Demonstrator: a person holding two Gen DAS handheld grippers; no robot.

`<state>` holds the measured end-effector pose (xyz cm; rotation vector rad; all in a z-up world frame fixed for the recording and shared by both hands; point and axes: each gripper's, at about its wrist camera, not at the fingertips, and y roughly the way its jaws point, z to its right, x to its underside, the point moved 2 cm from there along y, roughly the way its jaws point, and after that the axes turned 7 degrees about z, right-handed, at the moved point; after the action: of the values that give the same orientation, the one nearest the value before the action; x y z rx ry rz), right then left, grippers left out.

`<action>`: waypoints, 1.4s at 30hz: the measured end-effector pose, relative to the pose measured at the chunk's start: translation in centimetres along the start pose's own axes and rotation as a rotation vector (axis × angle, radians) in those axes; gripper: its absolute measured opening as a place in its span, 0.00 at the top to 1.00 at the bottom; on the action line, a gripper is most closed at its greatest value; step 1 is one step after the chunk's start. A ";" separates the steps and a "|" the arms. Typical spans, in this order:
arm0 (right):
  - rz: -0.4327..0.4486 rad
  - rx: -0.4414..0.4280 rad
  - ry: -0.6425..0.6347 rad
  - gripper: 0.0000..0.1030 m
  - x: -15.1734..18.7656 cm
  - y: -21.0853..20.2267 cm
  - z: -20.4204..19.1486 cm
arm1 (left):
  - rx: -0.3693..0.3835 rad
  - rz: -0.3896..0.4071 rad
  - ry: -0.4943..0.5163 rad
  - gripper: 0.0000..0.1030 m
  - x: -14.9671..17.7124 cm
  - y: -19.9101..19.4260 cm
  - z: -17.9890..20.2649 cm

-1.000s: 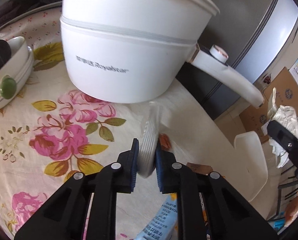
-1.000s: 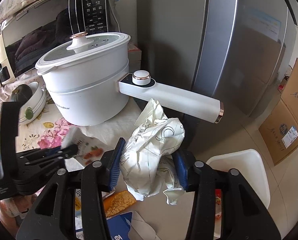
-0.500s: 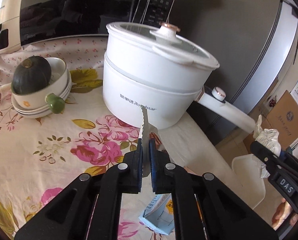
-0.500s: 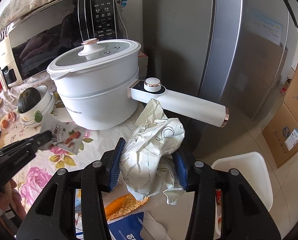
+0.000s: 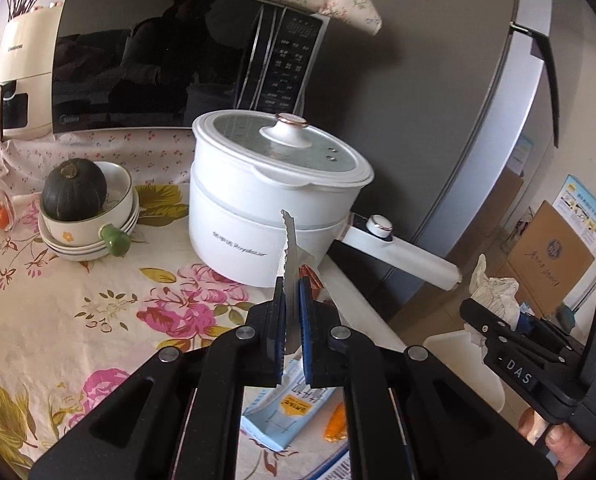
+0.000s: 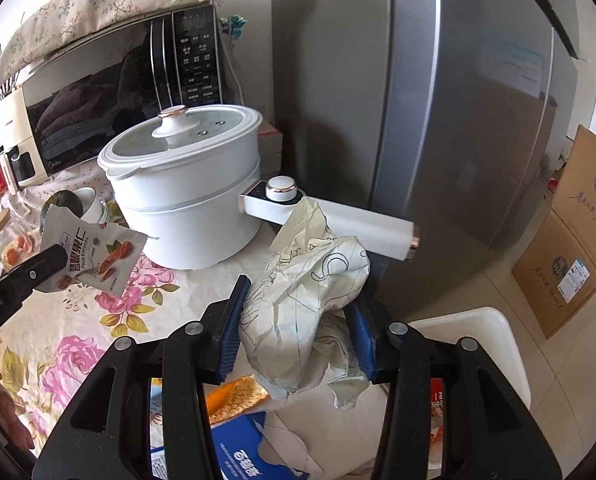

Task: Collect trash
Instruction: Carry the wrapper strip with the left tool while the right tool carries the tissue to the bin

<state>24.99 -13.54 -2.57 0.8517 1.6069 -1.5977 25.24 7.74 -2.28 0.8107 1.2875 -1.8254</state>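
**Both grippers hold trash above the desk**

The left gripper (image 5: 291, 308) has its jaws clamped on a flat snack wrapper (image 6: 93, 256), held edge-on at the centre of the left wrist frame, above the floral desk (image 5: 57, 320). The right gripper (image 6: 298, 320) grips a crumpled paper wad (image 6: 302, 304) between its jaws, centre frame, in front of the white electric pot (image 6: 185, 208). A white bin (image 6: 494, 332) sits lower right.

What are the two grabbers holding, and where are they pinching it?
The left hand-held gripper pinches a snack packet by its bottom edge. The right hand-held gripper squeezes a crumpled paper wad around its middle.
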 end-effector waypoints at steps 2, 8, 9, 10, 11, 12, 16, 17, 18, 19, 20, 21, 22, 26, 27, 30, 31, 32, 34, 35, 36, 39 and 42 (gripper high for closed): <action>0.008 0.006 0.005 0.57 0.0 -0.5 0.7 | 0.014 0.002 0.009 0.94 0.1 -0.3 0.8; 0.020 0.037 0.022 0.57 0.2 -1.2 3.0 | 0.049 0.006 0.032 0.94 0.6 -0.7 3.2; 0.020 0.043 0.023 0.57 0.2 -1.3 3.5 | 0.053 0.004 0.032 0.94 0.8 -0.6 3.6; 0.019 0.049 0.024 0.57 0.3 -1.4 3.9 | 0.056 0.002 0.032 0.94 0.9 -0.6 3.9; 0.018 0.056 0.026 0.57 0.4 -1.4 4.4 | 0.061 -0.001 0.032 0.94 1.0 -0.5 4.2; 0.017 0.065 0.030 0.57 0.5 -1.4 5.0 | 0.066 -0.003 0.032 0.94 1.1 -0.5 4.6; 0.013 0.091 0.045 0.57 0.8 -1.5 7.1 | 0.096 -0.005 0.044 0.94 1.4 -0.3 6.6; 0.012 0.098 0.049 0.57 0.8 -1.5 7.6 | 0.102 -0.005 0.046 0.94 1.4 -0.3 7.0; 0.011 0.103 0.052 0.57 0.9 -1.5 7.9 | 0.114 -0.006 0.048 0.94 1.5 -0.3 7.7; 0.011 0.112 0.055 0.57 1.0 -1.5 8.4 | 0.120 -0.007 0.050 0.94 1.5 -0.2 8.1; 0.011 0.122 0.057 0.57 1.0 -1.5 8.9 | 0.129 -0.009 0.054 0.94 1.6 -0.1 8.7; 0.012 0.128 0.059 0.57 1.1 -1.6 9.3 | 0.135 -0.010 0.057 0.94 1.7 0.0 9.2; 0.012 0.137 0.062 0.57 1.2 -1.6 9.9 | 0.144 -0.012 0.061 0.94 1.9 0.1 9.9; 0.008 0.170 0.081 0.57 1.6 -1.5 11.9 | 0.173 -0.018 0.074 0.94 2.4 0.5 12.1; 0.006 0.177 0.088 0.57 1.7 -1.4 12.4 | 0.181 -0.021 0.076 0.94 2.6 0.6 12.8; 0.001 0.206 0.112 0.57 2.0 -1.0 14.3 | 0.203 -0.034 0.080 0.94 3.2 0.9 14.4; -0.002 0.216 0.120 0.57 2.2 -0.9 15.0 | 0.209 -0.039 0.083 0.94 3.4 1.1 14.9; -0.004 0.228 0.130 0.57 2.3 -0.8 15.7 | 0.221 -0.035 0.095 0.94 3.6 1.2 15.6; -0.005 0.245 0.144 0.57 2.4 -0.6 16.7 | 0.231 -0.042 0.105 0.94 4.0 1.4 16.7; -0.005 0.257 0.153 0.57 2.5 -0.6 17.4 | 0.237 -0.046 0.110 0.94 4.2 1.6 17.3; -0.006 0.266 0.159 0.57 2.6 -0.5 17.9 | 0.242 -0.050 0.114 0.94 4.4 1.7 17.9; -0.019 0.289 0.188 0.56 3.0 -0.2 19.7 | 0.259 -0.070 0.131 0.94 5.3 2.2 19.9; -0.026 0.310 0.212 0.54 3.4 0.1 21.3 | 0.272 -0.084 0.144 0.94 6.0 2.8 21.6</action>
<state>23.90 -34.88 -5.25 1.2009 1.5370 -1.8567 22.82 -14.70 -2.25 1.0645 1.1909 -2.0709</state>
